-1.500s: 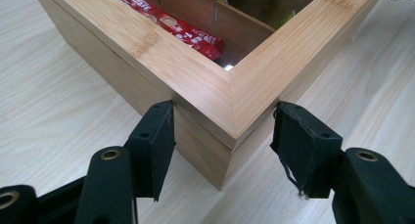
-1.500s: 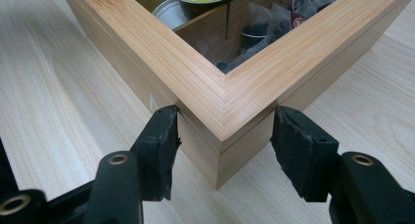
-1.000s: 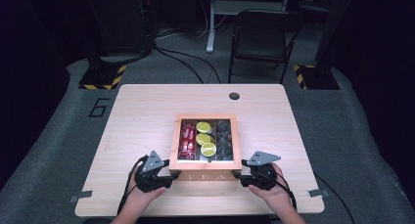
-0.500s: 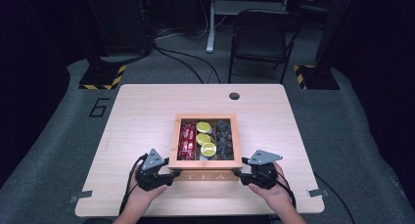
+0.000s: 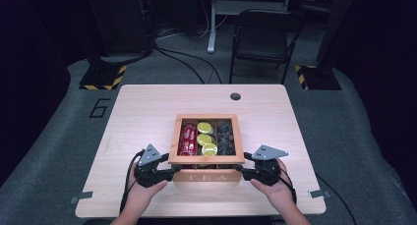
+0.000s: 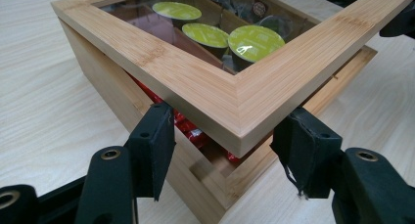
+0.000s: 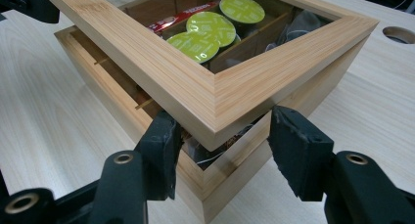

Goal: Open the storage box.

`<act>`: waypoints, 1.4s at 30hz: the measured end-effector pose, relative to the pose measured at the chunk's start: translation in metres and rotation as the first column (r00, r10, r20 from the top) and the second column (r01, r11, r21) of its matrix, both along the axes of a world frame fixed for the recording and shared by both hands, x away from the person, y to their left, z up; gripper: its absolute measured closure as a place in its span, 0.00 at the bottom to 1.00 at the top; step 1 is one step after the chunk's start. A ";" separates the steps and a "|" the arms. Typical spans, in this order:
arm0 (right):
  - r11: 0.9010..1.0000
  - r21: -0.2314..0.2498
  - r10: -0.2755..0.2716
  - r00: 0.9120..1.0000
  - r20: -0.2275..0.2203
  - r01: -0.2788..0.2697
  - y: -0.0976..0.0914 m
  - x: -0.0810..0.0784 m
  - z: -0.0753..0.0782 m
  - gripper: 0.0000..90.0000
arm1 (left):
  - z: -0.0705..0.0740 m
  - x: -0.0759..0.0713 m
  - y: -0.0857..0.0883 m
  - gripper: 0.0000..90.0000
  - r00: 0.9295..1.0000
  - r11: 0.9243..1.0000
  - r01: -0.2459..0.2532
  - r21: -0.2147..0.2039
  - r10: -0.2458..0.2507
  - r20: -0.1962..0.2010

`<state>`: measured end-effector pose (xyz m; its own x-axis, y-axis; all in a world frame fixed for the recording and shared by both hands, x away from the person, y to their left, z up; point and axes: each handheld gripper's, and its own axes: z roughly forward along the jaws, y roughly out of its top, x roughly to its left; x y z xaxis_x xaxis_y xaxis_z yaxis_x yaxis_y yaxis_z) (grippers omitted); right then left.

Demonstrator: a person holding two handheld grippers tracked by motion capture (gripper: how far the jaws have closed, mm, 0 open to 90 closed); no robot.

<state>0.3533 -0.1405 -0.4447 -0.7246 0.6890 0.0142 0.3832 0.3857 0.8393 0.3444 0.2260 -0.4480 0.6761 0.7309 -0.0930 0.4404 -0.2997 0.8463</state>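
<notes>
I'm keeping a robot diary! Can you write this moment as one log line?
lid: front edge lifted off tea box | left claw: at lid's corner | right claw: at other front corner | inside: green-topped pods

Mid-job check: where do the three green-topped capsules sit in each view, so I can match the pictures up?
High view: green capsules lie in the tea box's middle compartment, centre of the table.
Left gripper view: upper middle, under the glass of the raised lid, behind its near corner.
Right gripper view: upper middle, beyond the lid's near corner.
Shared landmark: the red packets lie beside the capsules in all three.
</notes>
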 end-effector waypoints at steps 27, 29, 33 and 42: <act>1.000 -0.001 -0.016 1.000 0.022 0.016 -0.001 0.014 0.036 0.54 | 0.033 0.008 0.004 0.52 0.997 0.999 -0.041 0.000 0.041 0.063; 1.000 0.004 -0.017 1.000 0.017 0.017 -0.001 0.015 0.038 0.55 | 0.035 0.009 0.005 0.53 0.998 0.999 -0.037 -0.004 0.037 0.058; 1.000 0.015 -0.022 1.000 0.015 0.022 -0.001 0.016 0.042 0.55 | 0.040 0.011 0.005 0.53 0.997 0.999 -0.031 0.008 0.030 0.068; 1.000 0.018 -0.021 0.999 0.032 0.021 -0.001 0.022 0.057 0.55 | 0.052 0.020 0.008 0.56 0.996 0.999 -0.035 -0.016 0.036 0.079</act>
<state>0.3757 -0.1419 -0.3879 -0.7104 0.7038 0.0039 0.3639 0.3626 0.8580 0.3642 0.2339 -0.3962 0.6551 0.7538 -0.0507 0.3820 -0.2726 0.8830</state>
